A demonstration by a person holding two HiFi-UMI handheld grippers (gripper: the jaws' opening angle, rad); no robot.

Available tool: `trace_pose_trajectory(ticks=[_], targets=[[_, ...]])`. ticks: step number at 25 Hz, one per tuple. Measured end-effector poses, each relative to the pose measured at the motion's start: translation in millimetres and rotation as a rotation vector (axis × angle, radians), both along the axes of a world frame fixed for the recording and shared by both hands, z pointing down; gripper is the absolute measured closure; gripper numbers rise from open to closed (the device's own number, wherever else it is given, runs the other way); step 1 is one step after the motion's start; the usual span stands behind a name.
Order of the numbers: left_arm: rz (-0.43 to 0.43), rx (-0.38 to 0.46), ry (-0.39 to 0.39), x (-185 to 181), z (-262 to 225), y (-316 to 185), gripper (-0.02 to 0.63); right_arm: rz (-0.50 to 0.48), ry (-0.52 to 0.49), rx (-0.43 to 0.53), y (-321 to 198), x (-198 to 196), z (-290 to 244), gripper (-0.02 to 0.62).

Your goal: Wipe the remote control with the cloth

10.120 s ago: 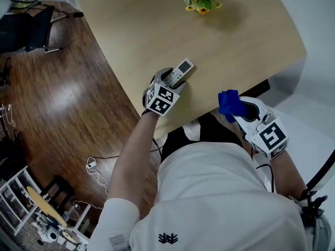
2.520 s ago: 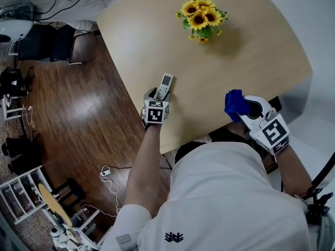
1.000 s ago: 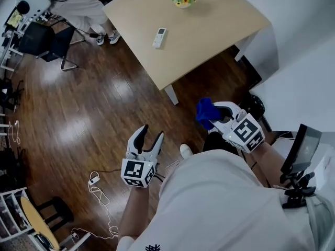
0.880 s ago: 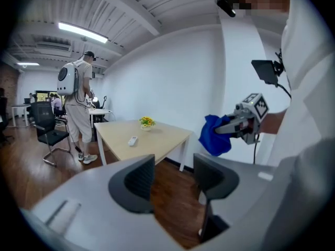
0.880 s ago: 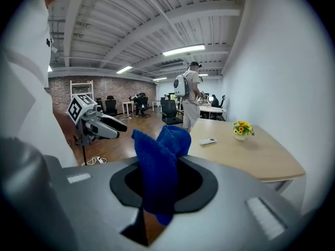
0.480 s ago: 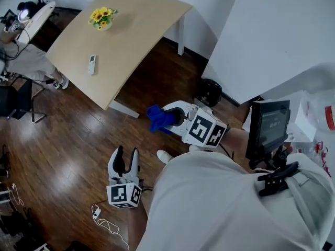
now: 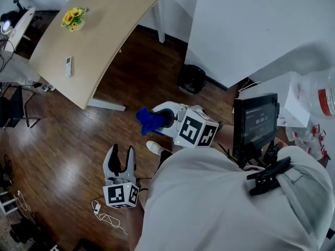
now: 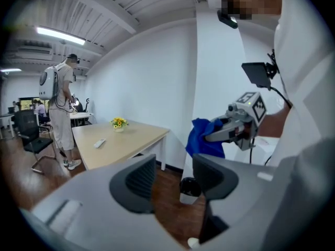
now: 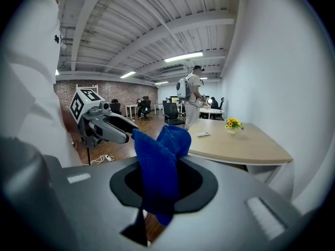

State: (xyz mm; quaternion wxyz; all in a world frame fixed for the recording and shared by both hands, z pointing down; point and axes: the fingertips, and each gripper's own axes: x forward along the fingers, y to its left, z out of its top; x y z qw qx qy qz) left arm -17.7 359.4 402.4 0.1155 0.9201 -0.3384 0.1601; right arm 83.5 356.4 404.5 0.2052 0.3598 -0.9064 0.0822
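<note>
The white remote control (image 7: 68, 66) lies on the light wooden table (image 7: 99, 25), far from both grippers; it also shows small in the left gripper view (image 8: 99, 143). My right gripper (image 7: 157, 120) is shut on the blue cloth (image 7: 147, 120), which bunches out past its jaws (image 9: 159, 161). My left gripper (image 7: 121, 151) hangs over the wooden floor, its jaws drawn close with a narrow gap and nothing between them (image 8: 174, 177). Both grippers are held near my body, well away from the table.
A vase of sunflowers (image 7: 73, 17) stands on the table beyond the remote. A black bin (image 7: 192, 79) sits by the white wall, a dark screen on a stand (image 7: 255, 120) at my right. A cable (image 7: 104, 213) lies on the floor. A person with a backpack (image 8: 60, 109) stands beyond the table.
The left gripper let go of the remote, which stays on the table. I have moved far back from the table with both grippers; the left jaws narrowed. The cloth stays gripped.
</note>
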Motion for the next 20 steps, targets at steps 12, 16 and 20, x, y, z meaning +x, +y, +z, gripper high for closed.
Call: trace_pose_trajectory(ticks=[12, 16, 20], targets=[[-0.014, 0.008, -0.011, -1, 7, 20, 0.37, -0.02, 0.01, 0.024, 18, 6, -3, 0.518], [-0.007, 0.006, -0.007, 3, 6, 22, 0.369, -0.028, 0.018, 0.021, 20, 6, -2, 0.517], [0.022, 0.009, -0.009, 13, 2, 25, 0.37, -0.037, 0.018, 0.023, 20, 4, -2, 0.517]])
